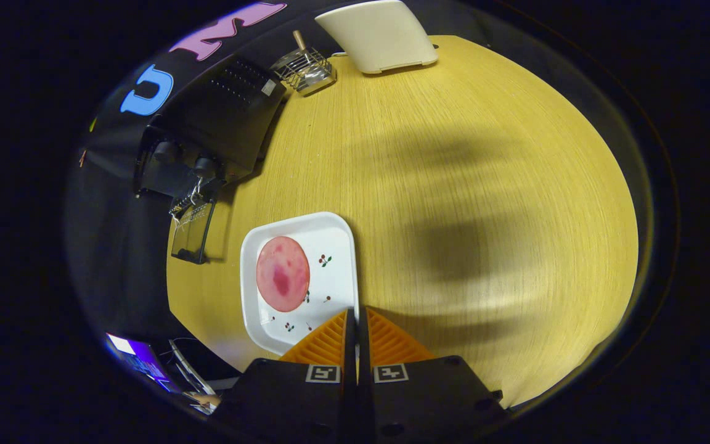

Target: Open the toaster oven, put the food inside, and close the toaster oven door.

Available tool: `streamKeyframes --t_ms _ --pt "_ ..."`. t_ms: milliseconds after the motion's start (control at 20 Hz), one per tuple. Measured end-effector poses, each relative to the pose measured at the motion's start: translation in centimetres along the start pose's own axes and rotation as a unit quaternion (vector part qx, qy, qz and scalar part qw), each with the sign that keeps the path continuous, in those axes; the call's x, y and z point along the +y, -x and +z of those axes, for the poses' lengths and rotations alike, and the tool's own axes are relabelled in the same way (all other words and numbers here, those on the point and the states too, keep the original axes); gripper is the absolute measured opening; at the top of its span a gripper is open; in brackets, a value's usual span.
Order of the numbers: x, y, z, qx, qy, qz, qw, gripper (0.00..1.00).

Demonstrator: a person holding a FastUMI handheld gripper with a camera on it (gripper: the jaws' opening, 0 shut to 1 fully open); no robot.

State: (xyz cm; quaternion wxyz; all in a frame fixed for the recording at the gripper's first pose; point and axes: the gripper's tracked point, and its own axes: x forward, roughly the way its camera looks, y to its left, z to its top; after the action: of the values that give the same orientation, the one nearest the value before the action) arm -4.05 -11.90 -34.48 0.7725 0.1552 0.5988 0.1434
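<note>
A white square plate [330, 246] with small cherry prints carries a round pink slice of meat [283, 273]. My gripper [355, 313] is shut on the plate's near rim, with the edge pinched between the two fingertips and the slice just ahead of them to one side. Beyond the plate stands the black toaster oven [225, 117] with two knobs [204, 165]. Its glass door [192, 231] hangs open toward the plate. The oven's inside is hidden from here.
Everything rests on a light wooden table [453, 185]. A small wire rack with a wooden handle [304, 68] sits beyond the oven, and a cream-white board [379, 34] lies at the table's far edge. A lit screen [139, 361] shows off the table's edge.
</note>
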Motion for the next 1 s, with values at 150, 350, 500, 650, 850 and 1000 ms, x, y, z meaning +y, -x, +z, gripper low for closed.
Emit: streamKeyframes --t_ms 150,350,500,650,850,1000 --pt "0.5 0.5 -0.4 0.004 -0.023 0.022 0.999 0.05" --pt "1.5 1.7 0.3 -0.006 -0.061 0.052 0.997 0.05" --pt "2.1 2.9 0.7 -0.018 -0.098 0.076 0.992 0.05" --pt "2.4 3.7 0.8 -0.029 -0.138 0.091 0.986 0.05" --pt "2.5 5.0 0.6 -0.044 -0.163 0.093 0.981 0.05" --pt "3.9 6.0 0.5 -0.052 -0.176 0.106 0.977 0.05"
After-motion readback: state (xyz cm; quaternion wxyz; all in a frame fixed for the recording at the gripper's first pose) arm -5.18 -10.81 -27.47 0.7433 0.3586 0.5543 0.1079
